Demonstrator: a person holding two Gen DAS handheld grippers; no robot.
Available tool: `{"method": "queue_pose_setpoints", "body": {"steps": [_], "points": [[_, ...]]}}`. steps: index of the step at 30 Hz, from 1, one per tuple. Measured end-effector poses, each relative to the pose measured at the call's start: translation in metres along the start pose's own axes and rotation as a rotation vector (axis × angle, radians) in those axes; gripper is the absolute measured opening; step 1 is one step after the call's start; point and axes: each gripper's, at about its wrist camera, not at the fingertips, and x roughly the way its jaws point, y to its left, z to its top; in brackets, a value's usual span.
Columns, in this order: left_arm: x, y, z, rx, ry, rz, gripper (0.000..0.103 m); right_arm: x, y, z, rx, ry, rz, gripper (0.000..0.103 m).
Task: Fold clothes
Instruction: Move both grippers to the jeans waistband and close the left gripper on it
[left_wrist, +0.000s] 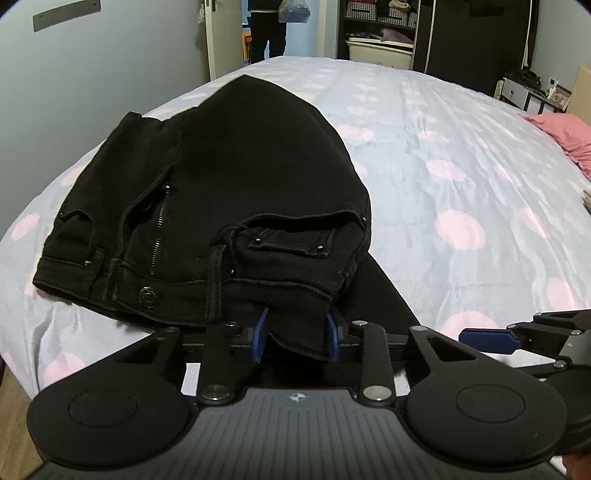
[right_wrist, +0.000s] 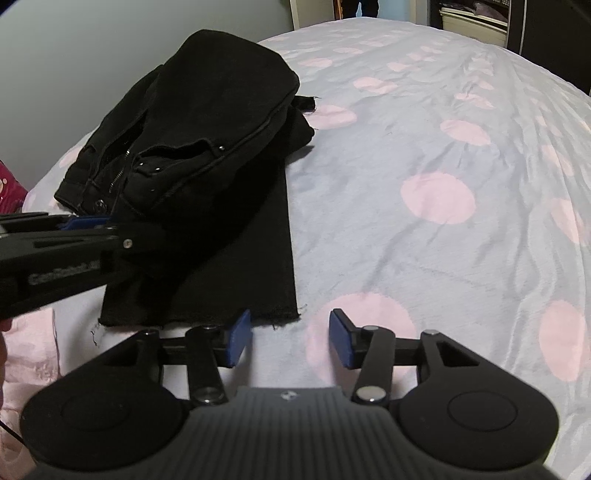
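Left hand-held gripper (left_wrist: 295, 334) appears clenched on a hem of the black jeans (left_wrist: 221, 177) part-folded on the bed (left_wrist: 461, 166), presumably for my fold, while my right hand-held gripper (right_wrist: 290, 338) hovers released.

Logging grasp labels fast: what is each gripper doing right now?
Left gripper: jaws apart around a hem of the black jeans; grip cannot be told.
Right gripper: open, holding nothing.
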Motion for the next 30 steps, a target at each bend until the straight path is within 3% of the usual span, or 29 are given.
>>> {"method": "queue_pose_setpoints", "body": {"steps": [6, 11, 18, 28, 30], "points": [[-0.005, 0.003, -0.002, 0.0, -0.006, -0.013, 0.029, -0.006, -0.001, 0.005, -0.019, 0.0, -0.001, 0.057], [-0.001, -0.002, -0.005, 0.03, -0.014, -0.009, 0.033, -0.005, -0.01, -0.014, 0.052, 0.008, -0.002, 0.058], [0.01, -0.033, -0.004, 0.161, 0.008, 0.074, 0.047, -0.012, -0.029, -0.016, 0.141, -0.025, 0.054, 0.058], [0.025, -0.052, 0.006, 0.236, 0.033, 0.15, 0.058, -0.011, -0.041, -0.014, 0.098, -0.029, 0.135, 0.058], [0.03, -0.054, 0.008, 0.238, 0.045, 0.16, 0.06, -0.01, -0.042, -0.014, 0.09, -0.031, 0.147, 0.054]]}}
